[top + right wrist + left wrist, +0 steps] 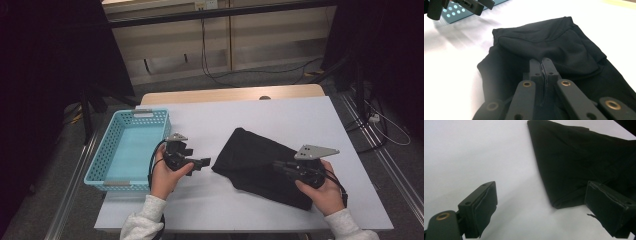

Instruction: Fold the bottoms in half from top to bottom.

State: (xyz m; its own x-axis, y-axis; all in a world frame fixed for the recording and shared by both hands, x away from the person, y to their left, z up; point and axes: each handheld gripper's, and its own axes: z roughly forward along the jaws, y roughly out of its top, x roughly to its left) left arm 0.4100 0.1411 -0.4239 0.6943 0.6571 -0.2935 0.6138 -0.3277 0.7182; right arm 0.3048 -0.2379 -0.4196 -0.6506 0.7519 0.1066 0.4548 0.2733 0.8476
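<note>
Jaws of the left gripper [541, 212] gape beside the black cloth [265, 162] at frame centre, right gripper [543, 65] clenched empty above it; next, likely pinching that near corner.

Black cloth [265, 165] lies crumpled on the white tabletop [280, 112], right of centre. Right gripper [280, 168] rests over the cloth's near right part. Left gripper [202, 163] sits just left of the cloth's left corner, jaws pointing toward it. Blue basket [107, 150] stands at the tabletop's left edge.

High view overhead, gripper views low, close, sharing black cloth [260, 162]
</note>
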